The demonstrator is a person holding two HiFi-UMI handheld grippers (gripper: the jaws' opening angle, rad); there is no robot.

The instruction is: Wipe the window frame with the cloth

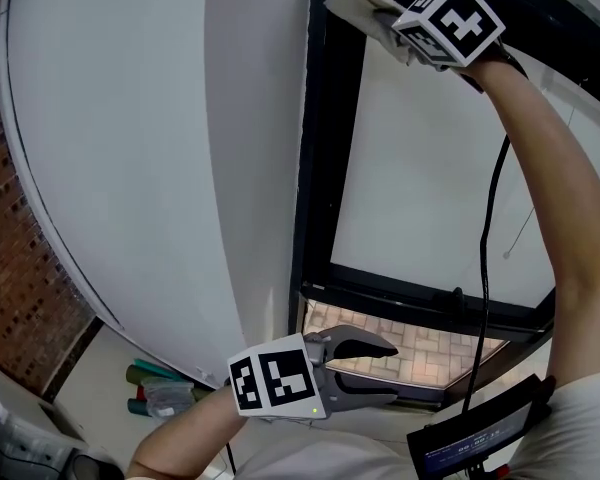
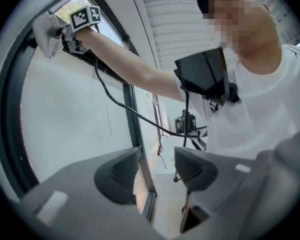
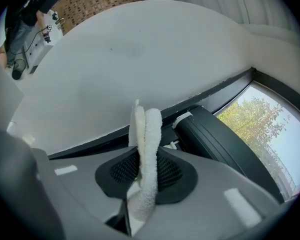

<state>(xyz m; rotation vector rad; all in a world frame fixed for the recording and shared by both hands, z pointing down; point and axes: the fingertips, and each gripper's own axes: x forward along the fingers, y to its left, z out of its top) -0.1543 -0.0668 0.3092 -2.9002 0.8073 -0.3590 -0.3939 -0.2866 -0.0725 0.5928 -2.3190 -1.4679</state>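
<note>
Your left gripper [image 1: 388, 371] is hanging low and closest to the head camera. Its jaws are standing apart with nothing between them, down by the lower corner of the frame [image 1: 315, 168]. Your right gripper [image 1: 395, 18] is reaching high on an outstretched arm and is clamping the cloth [image 1: 355, 0]. In the right gripper view the folded cloth [image 3: 146, 134] is standing up between the two pads and poking out past them.

The cloth is sitting at the frame's upper left corner. From there the dark upright is running straight down towards your left gripper. A second dark bar [image 3: 225, 86] is running off to the right along the top edge of the glass [image 1: 430, 168]. The right gripper is the one placed for the wipe. The next stroke looks like a drag along one of those two bars, with the cloth's free end leading.

Contact is hard to judge. In the head view the cloth is overlapping the frame, but the corner is being cut off at the top edge. In the left gripper view the cloth [image 2: 45, 29] is showing only small and far off. A rounded dark part beside the right jaws is not clear enough to name.
</note>
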